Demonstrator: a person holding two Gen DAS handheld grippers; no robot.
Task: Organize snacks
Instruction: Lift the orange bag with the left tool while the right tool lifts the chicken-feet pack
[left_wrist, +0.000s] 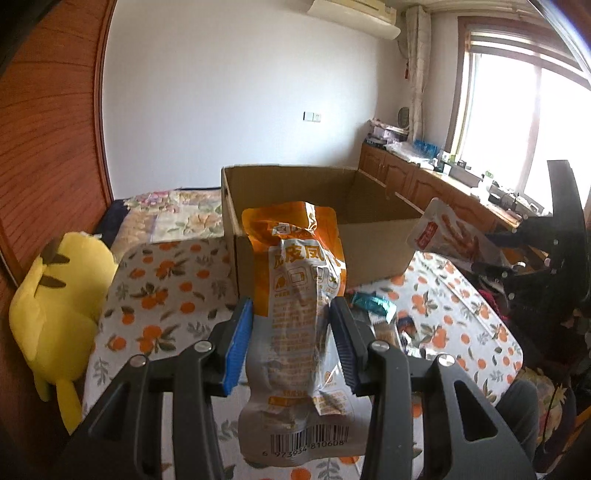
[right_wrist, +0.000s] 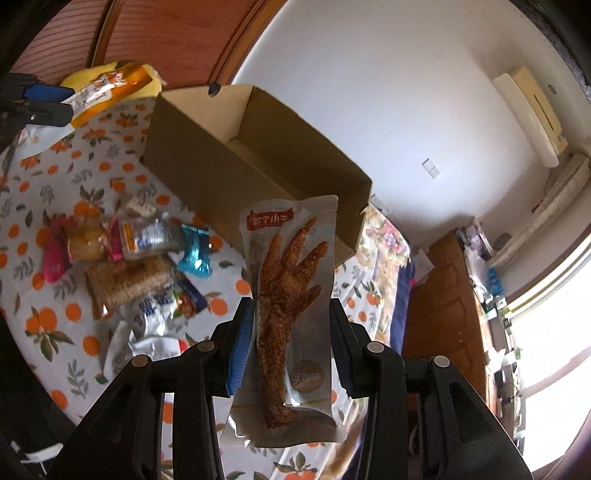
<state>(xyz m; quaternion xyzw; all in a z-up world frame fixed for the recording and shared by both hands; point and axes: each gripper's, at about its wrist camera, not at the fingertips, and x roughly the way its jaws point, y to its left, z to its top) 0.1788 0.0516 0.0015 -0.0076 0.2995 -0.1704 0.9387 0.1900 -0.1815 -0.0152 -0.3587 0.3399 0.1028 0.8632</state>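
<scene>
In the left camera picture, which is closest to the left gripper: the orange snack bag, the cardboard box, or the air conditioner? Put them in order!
1. orange snack bag, clamped in the left gripper.
2. cardboard box, just behind on the table.
3. air conditioner, high on the far wall.

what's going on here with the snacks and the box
A person is sorting snacks with a handheld gripper in each hand. The left gripper is clamped on an orange and silver snack packet, and the right gripper is clamped on a clear packet with a chicken foot inside. Both packets are held up in the air near an open cardboard box, whose visible inside looks empty. A pile of other snacks lies on the orange-patterned cloth beside the box.
</scene>
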